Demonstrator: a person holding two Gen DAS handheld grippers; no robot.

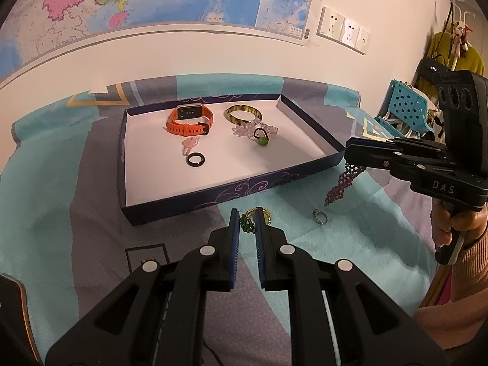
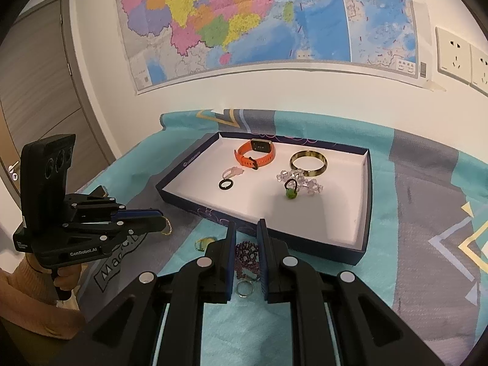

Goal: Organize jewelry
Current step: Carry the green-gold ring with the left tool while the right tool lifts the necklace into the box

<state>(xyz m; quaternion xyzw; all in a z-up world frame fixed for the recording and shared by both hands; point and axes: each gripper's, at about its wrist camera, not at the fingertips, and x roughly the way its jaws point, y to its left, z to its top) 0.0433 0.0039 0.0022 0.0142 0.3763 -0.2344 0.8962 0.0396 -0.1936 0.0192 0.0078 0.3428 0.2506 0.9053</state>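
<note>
Purple beaded bracelet (image 1: 343, 183) hanging lengthwise downward from right gripper's (image 1: 350, 152) clamped jaws; left gripper's (image 2: 161, 218) jaws clamped on gold chain (image 2: 167, 228).

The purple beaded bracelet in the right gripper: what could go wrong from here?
1. The purple beaded bracelet hangs by one end from the right gripper, low beside the box wall; it may catch there on the way in.
2. A silver ring lies just under it; the swinging beads may drag it.
3. The left gripper pinches only an edge of the green and gold bracelet, so it may slip.
</note>
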